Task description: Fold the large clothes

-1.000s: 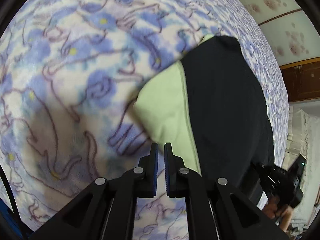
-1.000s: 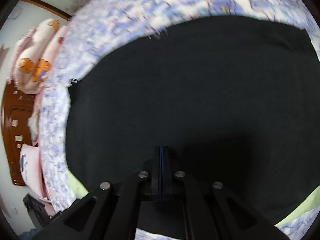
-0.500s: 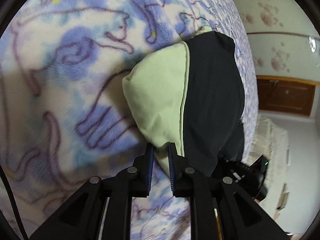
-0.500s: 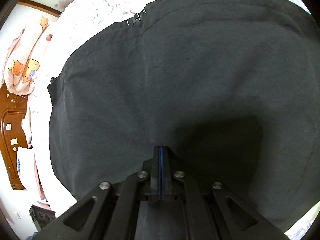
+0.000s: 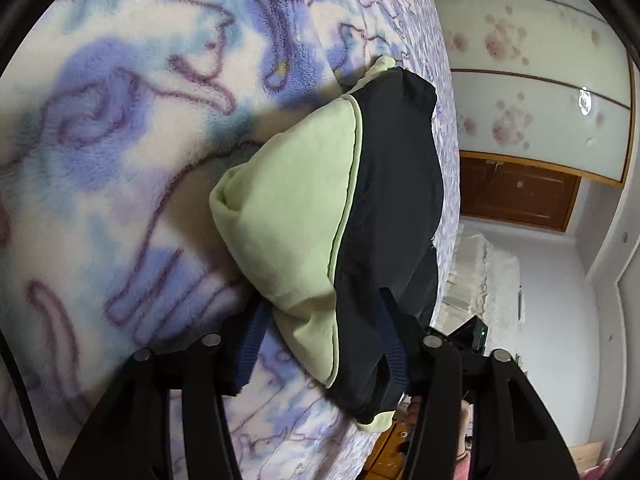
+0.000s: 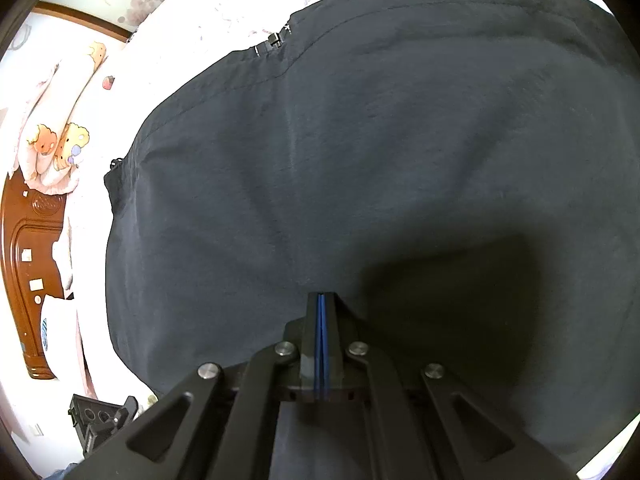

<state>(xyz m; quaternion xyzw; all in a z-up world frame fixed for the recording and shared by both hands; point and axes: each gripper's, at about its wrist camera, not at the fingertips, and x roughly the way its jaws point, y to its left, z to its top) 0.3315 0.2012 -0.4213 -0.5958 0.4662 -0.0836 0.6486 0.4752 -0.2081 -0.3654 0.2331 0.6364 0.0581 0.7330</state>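
- The left tool point(image 5: 320, 340) is opening, and its two pads stand on either side of the near corner of the jacket point(image 5: 392, 200); whether the pads press on the cloth cannot be told, though a gap seems to show beside the left pad.
- The corner between the pads is made of the pale green lining point(image 5: 288, 220) towards 9 o'clock and the dark shell towards 3 o'clock, several layers thick.
- For a good pinch, all layers of that corner should be gathered deep between the pads before closing, so that no single layer slips free on the lift.
- The right tool point(image 6: 322, 344) is closed with nothing between its pads, and is held over the broad dark panel of the jacket, which fills that view from 10 o'clock to 4 o'clock; contact with the cloth cannot be confirmed.
- If used as an anchor, it is best kept still while the other corner is drawn across.
- The jacket lies on the bed, on a fleece blanket point(image 5: 132, 128) with a blue and purple pattern; a zipper pull point(image 6: 275, 38) is seen at 11 o'clock on the far edge.
- The soft blanket may drag at the cloth, so the corner is better lifted clear than slid.
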